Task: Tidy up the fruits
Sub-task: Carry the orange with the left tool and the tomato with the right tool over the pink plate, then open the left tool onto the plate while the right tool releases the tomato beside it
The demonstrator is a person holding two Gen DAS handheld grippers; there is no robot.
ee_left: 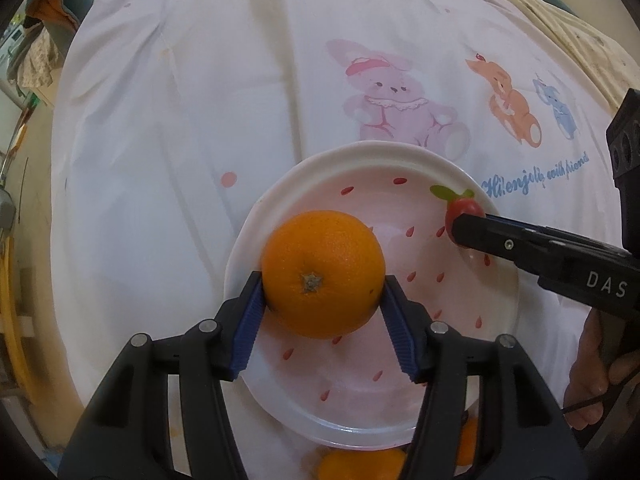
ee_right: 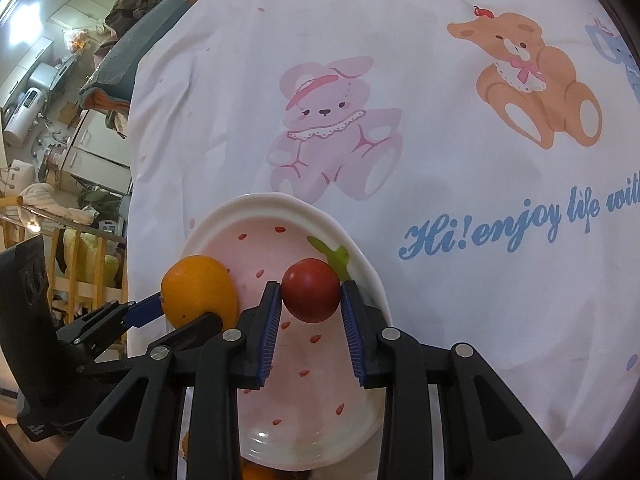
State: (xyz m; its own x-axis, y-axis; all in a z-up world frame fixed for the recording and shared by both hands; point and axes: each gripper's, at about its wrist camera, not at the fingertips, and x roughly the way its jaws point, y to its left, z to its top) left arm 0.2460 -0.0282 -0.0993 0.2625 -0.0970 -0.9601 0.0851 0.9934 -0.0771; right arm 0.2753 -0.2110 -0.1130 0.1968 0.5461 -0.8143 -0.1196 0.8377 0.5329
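My left gripper is shut on a large orange and holds it over the left part of a pink strawberry-patterned plate. My right gripper is shut on a small red fruit over the same plate, near its far right rim. The red fruit and the right gripper's fingers show at the right in the left wrist view. The orange and a left finger show at the left in the right wrist view.
The plate sits on a white cloth printed with cartoon bears and blue writing. More orange fruit lies just below the plate's near edge, partly hidden. The table's left edge drops to a cluttered room.
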